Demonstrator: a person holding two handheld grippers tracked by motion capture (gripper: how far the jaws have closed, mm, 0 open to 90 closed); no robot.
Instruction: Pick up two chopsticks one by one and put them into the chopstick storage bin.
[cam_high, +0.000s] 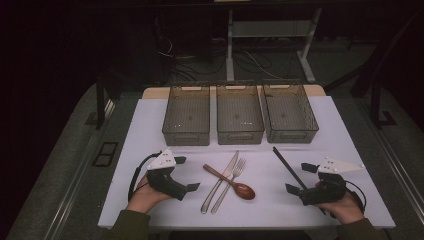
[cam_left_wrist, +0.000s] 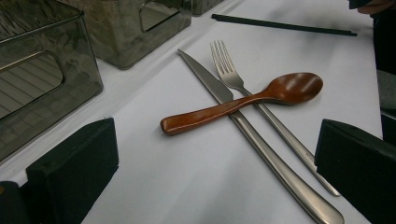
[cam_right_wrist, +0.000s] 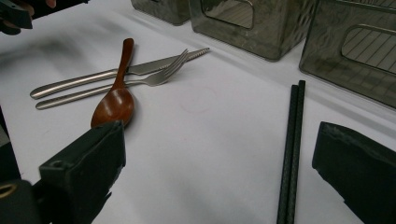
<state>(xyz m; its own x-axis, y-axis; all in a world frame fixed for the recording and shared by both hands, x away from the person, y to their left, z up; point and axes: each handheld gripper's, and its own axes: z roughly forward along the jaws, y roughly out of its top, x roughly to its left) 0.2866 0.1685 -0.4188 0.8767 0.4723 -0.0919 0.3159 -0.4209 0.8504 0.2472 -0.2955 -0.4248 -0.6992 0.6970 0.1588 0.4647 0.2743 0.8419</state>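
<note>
Left gripper (cam_high: 192, 186) and right gripper (cam_high: 291, 189), both released with nothing between the jaws, rest at the near table edge. Between them lie a wooden spoon (cam_high: 230, 183) crossing a knife (cam_high: 220, 182) and fork (cam_high: 229, 184). Black chopsticks (cam_high: 291, 170) lie just beside the right gripper. Beyond stand three empty bins (cam_high: 239, 114).

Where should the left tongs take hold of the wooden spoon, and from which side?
Grip the wooden spoon at its free handle end, coming from above. The handle crosses over the knife and fork, so that end lies nearest the left tongs, probably clear of the metal.
</note>
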